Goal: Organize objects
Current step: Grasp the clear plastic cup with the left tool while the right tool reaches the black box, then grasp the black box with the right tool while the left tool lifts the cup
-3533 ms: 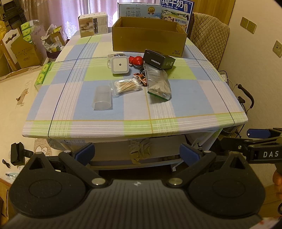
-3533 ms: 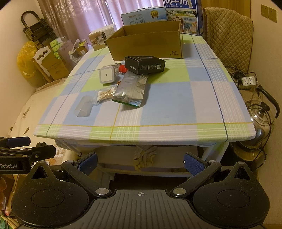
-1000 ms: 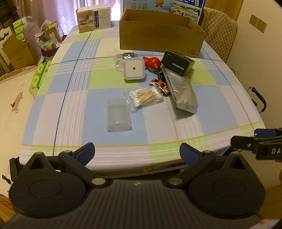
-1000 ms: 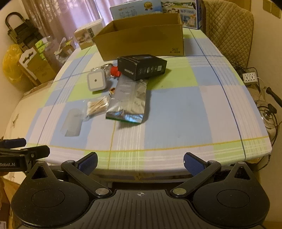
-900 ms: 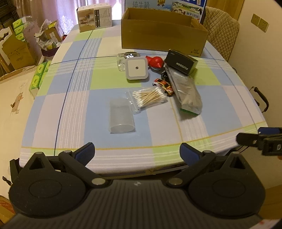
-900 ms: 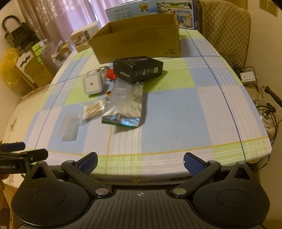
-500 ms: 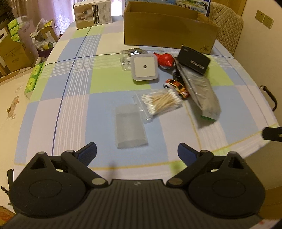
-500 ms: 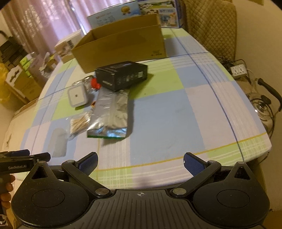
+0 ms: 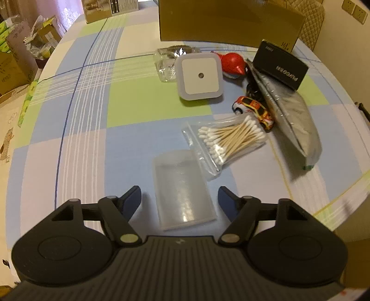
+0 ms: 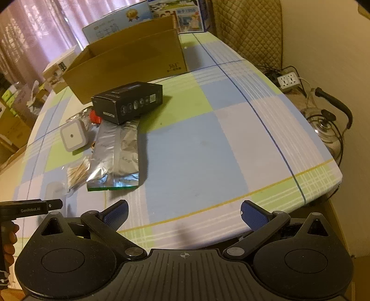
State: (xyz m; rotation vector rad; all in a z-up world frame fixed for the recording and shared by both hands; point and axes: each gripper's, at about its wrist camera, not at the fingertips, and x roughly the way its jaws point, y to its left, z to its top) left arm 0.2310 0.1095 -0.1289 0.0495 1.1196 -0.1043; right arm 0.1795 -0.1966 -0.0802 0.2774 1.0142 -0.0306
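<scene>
My left gripper (image 9: 179, 199) is open, its fingers on either side of a translucent plastic box (image 9: 182, 189) lying on the checked tablecloth, not touching it. Past it lie a bag of cotton swabs (image 9: 229, 139), a toy car (image 9: 253, 111), a white square night light (image 9: 199, 77), a red bulb (image 9: 232, 66), a clear bag (image 9: 166, 64), a silver foil pouch (image 9: 291, 113) and a black box (image 9: 281, 68). An open cardboard box (image 9: 226, 22) stands at the back. My right gripper (image 10: 182, 214) is open and empty above the table's near edge, right of the pouch (image 10: 115, 157).
A white carton (image 9: 111, 9) stands at the table's far left. Milk cartons (image 10: 178, 14) stand behind the cardboard box (image 10: 129, 60). A quilted chair (image 10: 249, 30), a power strip (image 10: 289, 81) and a glass kettle (image 10: 328, 120) are off the table's right side.
Both grippers have moved forward over the table. The left gripper has come down low, so that the translucent box now lies between its fingers. The right view has tilted left.
</scene>
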